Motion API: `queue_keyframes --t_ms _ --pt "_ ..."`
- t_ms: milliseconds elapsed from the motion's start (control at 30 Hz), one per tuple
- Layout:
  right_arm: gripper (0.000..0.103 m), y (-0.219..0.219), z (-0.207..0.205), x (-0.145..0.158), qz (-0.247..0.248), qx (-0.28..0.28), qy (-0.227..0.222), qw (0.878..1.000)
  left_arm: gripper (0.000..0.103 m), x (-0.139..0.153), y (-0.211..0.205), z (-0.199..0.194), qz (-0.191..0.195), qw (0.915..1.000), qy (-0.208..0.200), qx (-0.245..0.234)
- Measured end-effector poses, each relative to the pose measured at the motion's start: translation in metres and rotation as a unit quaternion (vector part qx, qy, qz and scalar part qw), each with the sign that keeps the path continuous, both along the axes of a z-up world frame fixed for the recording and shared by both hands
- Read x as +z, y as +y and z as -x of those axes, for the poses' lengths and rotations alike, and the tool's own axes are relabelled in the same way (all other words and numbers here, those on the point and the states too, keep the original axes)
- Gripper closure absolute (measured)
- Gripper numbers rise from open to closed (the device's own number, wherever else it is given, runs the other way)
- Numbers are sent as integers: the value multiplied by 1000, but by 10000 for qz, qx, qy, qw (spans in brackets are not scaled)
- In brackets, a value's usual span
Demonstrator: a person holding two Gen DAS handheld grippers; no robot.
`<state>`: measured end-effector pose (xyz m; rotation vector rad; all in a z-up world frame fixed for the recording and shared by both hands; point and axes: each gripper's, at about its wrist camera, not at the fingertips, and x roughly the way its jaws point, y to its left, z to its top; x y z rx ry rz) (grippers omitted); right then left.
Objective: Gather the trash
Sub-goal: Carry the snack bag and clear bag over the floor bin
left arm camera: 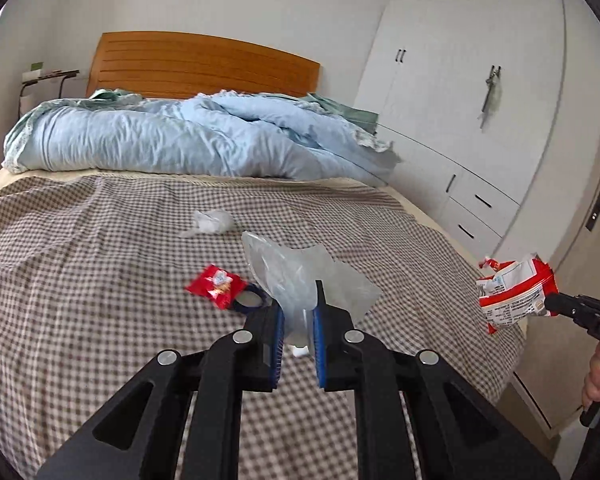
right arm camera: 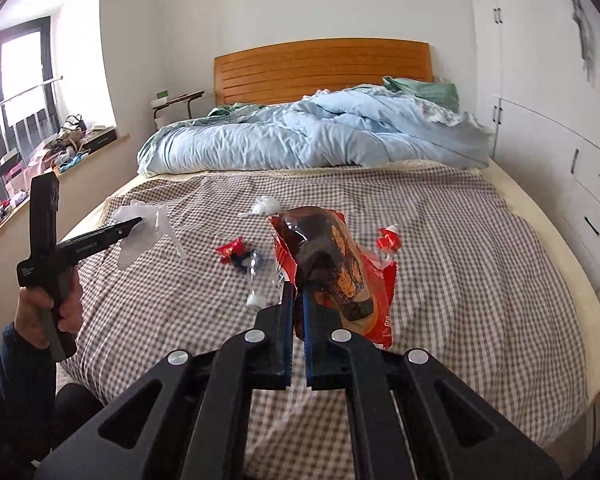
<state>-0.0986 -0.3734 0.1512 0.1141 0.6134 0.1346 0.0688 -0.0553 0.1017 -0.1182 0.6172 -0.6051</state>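
Note:
My left gripper [left arm camera: 298,306] is shut on a crumpled clear plastic bag [left arm camera: 296,272], lifted above the checked bed sheet [left arm camera: 100,264]. In the right wrist view the same left gripper [right arm camera: 137,223] shows at the left, with the bag [right arm camera: 140,232] hanging from it. My right gripper [right arm camera: 298,294] is shut on a red and white snack wrapper [right arm camera: 364,280]; it also appears at the right edge [left arm camera: 550,303] with the wrapper [left arm camera: 512,296]. On the sheet lie a small red wrapper [left arm camera: 216,286] [right arm camera: 230,249], a white tissue wad [left arm camera: 212,222] [right arm camera: 265,205] and a clear plastic bottle [right arm camera: 256,276].
A rumpled blue duvet [right arm camera: 320,136] covers the far half of the bed, below a wooden headboard [right arm camera: 320,68]. White wardrobes and drawers [left arm camera: 460,100] line the right side. A cluttered windowsill [right arm camera: 60,144] runs along the left. A hand [right arm camera: 66,308] holds the left gripper's handle.

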Motion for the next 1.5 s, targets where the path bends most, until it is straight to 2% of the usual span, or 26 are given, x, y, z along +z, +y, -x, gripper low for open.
queue_keyframes --t_ms 200,400,567,667,733,833,900,967,1033,1133,1267,1433,1500 --pt "99 -53 91 -42 -375 -818 310 9955 93 -1 -63 54 -111 9963 68 -847" --pt "99 -114 170 -96 -868 -1732 652 9789 93 -15 -134 91 -324 9876 202 -1523" --pt "99 -150 230 -157 -1396 -2356 1025 9563 93 -33 -186 120 -381 9756 392 -2124" --pt "99 -166 250 -197 -1673 -2528 1257 9446 93 -51 -219 138 -571 9679 522 -2392" --pt "99 -178 262 -228 -1923 -2706 1444 9322 93 -62 -238 149 -657 9619 638 -2577" --pt "99 -193 276 -265 -2240 -2915 1657 9151 93 -78 -261 165 -860 9548 707 -2756" --pt "99 -199 283 -285 -2419 -2942 1746 9080 93 -88 -276 176 -1042 9510 693 -2828" --pt "98 -206 287 -304 -2571 -2993 1850 9001 93 -100 -293 188 -1205 9429 707 -3024" --pt "98 -212 291 -323 -2733 -3046 1960 8911 93 -120 -312 199 -1409 9292 868 -3306" --pt "98 -216 293 -343 -2708 -3122 2200 8836 93 -157 -342 218 -1880 9094 1031 -3563" --pt "98 -217 295 -358 -2528 -3203 2446 8796 93 -197 -372 242 -2280 8835 1203 -3911" --pt "98 -222 301 -370 -2618 -3284 2519 8719 93 -246 -408 263 -2766 8515 1412 -4225" --pt "98 -223 302 -373 -2656 -3277 2537 8705 93 -266 -420 267 -2905 8432 1558 -4248"
